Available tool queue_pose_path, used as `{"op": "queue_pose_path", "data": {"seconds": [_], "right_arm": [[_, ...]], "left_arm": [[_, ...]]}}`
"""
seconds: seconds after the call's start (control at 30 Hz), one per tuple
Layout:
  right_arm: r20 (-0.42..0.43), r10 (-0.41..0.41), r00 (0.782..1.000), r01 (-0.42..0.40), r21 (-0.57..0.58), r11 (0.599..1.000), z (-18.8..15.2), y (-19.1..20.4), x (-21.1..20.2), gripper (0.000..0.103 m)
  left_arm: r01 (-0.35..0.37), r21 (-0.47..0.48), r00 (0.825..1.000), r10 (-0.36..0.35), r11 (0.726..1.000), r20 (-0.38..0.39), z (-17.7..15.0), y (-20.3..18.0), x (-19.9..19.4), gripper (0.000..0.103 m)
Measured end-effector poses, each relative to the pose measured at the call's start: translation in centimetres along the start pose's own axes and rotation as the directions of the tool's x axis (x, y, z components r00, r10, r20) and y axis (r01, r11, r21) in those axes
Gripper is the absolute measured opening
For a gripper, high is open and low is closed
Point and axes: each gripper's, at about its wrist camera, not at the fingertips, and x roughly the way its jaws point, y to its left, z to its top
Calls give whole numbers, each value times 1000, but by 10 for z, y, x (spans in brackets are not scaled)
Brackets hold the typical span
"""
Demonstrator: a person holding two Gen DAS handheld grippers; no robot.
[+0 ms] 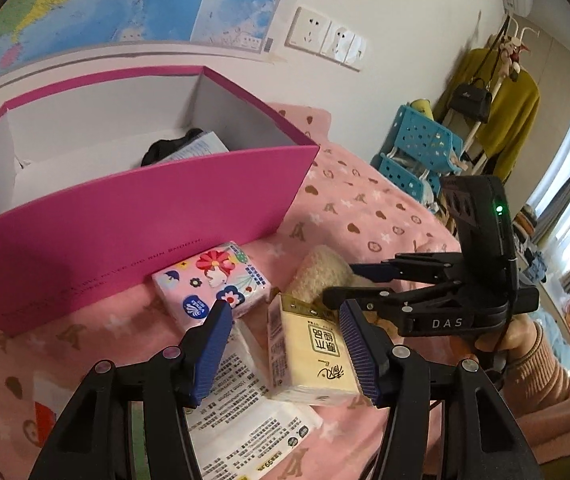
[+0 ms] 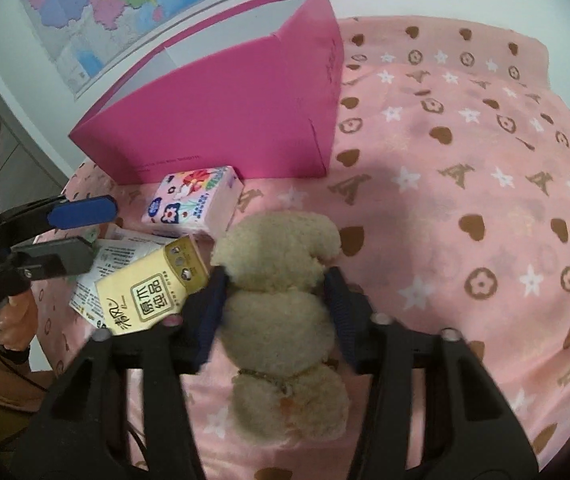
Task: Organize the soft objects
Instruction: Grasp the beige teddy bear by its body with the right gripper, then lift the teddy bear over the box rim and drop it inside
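A beige plush toy point(image 2: 281, 308) lies on the pink bedspread. My right gripper point(image 2: 275, 304) has its blue pads on both sides of the toy's middle, touching it. The toy also shows in the left wrist view point(image 1: 325, 276), with my right gripper point(image 1: 349, 280) around it. My left gripper point(image 1: 285, 344) is open over a yellow tissue pack point(image 1: 317, 356), its right pad beside the pack's edge. A pink floral tissue pack point(image 1: 213, 284) leans by the magenta box point(image 1: 145, 216). A white tissue pack point(image 1: 245, 412) lies under the left fingers.
The open magenta box point(image 2: 225, 120) stands against the wall and holds a dark item and a white pack point(image 1: 189, 144). The pink bedspread point(image 2: 465, 184) spreads wide to the right. A blue rack point(image 1: 421, 152) and a coat stand are beyond the bed.
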Motion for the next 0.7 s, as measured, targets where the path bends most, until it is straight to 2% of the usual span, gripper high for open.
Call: {"op": "queue_pose_path", "data": {"seconds": [0.17,0.4,0.57,0.7], "right_arm": [[28,-13,1000,13,-14,1000,3,2,-9,46],[133,13,991,-2,-79,997,17,15,-49,46],[181,58,982,-26,-173,985,34,37,-65,46],[208,89,974,-34,-253,967,54,53,-67,46]], "left_arm": [[10,14,1000,-10,1000,-2,1,-4,2,57],[19,56,1000,-21,998,23,10,-13,-2,57],[28,76,996,-34,997,79,25,-15,-15,51],[7,91,992,-18,996,129,39,-12,-29,44]]}}
